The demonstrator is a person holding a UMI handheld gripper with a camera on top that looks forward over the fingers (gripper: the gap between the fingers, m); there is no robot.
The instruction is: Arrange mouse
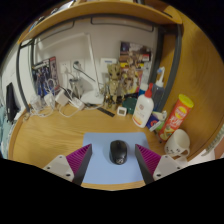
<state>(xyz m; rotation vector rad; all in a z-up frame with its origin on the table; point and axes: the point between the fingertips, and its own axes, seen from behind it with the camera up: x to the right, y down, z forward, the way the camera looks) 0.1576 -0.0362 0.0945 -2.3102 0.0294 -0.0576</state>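
Observation:
A black computer mouse [119, 151] lies on a light blue mouse mat [108, 160] on the wooden desk [45, 135]. My gripper [113, 160] is open. The mouse stands between my two fingers, a little ahead of the pink pads [80, 160], with a gap on each side. It rests on the mat by itself. The left finger is over the mat's left edge and the right finger [148, 160] over its right edge.
A white bottle [145, 108], a red and yellow can [177, 114] and a white mug [179, 143] stand to the right of the mat. Cables, chargers and small clutter [60, 100] line the back of the desk below a shelf.

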